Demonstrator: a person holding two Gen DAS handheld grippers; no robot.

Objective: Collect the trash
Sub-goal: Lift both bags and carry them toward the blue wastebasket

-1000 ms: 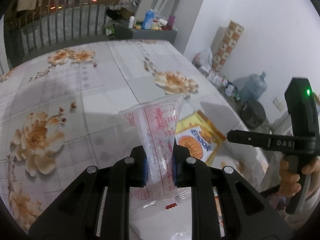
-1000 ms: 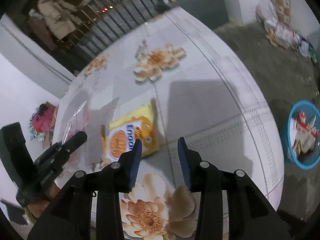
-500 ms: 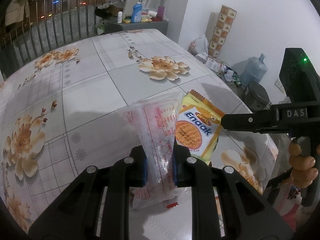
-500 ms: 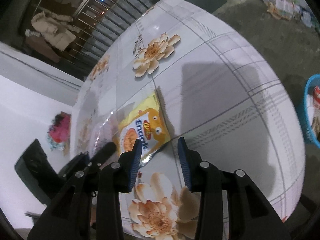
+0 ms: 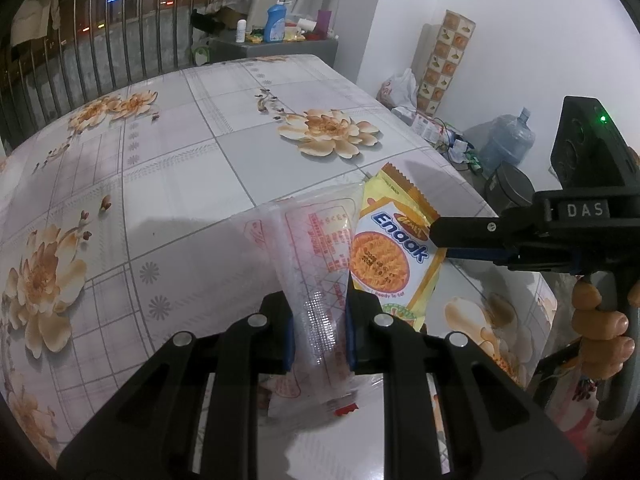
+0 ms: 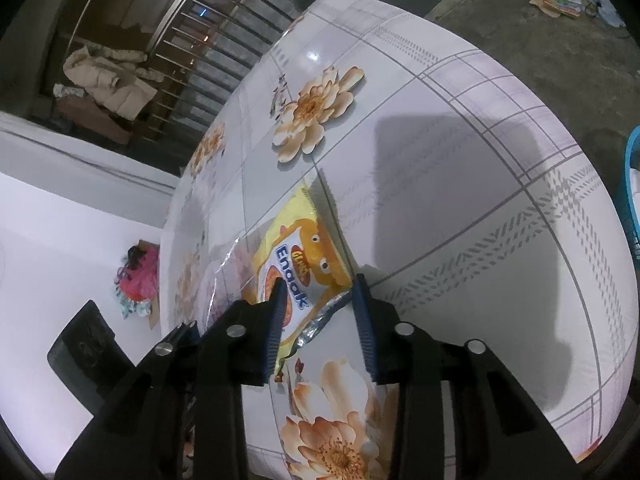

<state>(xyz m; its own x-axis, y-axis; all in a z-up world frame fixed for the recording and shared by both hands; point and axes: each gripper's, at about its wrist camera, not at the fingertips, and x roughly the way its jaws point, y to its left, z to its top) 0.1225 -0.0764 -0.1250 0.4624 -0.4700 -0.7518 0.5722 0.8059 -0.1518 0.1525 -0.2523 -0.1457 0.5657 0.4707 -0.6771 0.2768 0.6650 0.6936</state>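
Note:
My left gripper [image 5: 318, 320] is shut on a clear plastic wrapper [image 5: 316, 232] with red print and holds it upright just above the floral tablecloth [image 5: 180, 168]. Right beside it a yellow Enaak snack packet [image 5: 384, 256] lies flat on the table. My right gripper [image 6: 320, 320] straddles the packet's [image 6: 296, 248] near corner with its jaws closing. The silver torn edge sits between the pads, and a gap still shows on the right side. In the left wrist view the right gripper [image 5: 438, 236] reaches in from the right over the packet, held by a hand [image 5: 600, 328].
A blue basket [image 6: 632, 184] stands on the floor past the table's right edge. A grey cabinet [image 5: 276, 44] with bottles and a metal railing [image 5: 100, 52] lie behind the table. A water jug [image 5: 506, 140] and bags sit by the wall.
The right gripper has rolled and come down onto the yellow packet, its jaws narrowing around the corner. The left gripper has sunk slightly, still gripping the clear wrapper.

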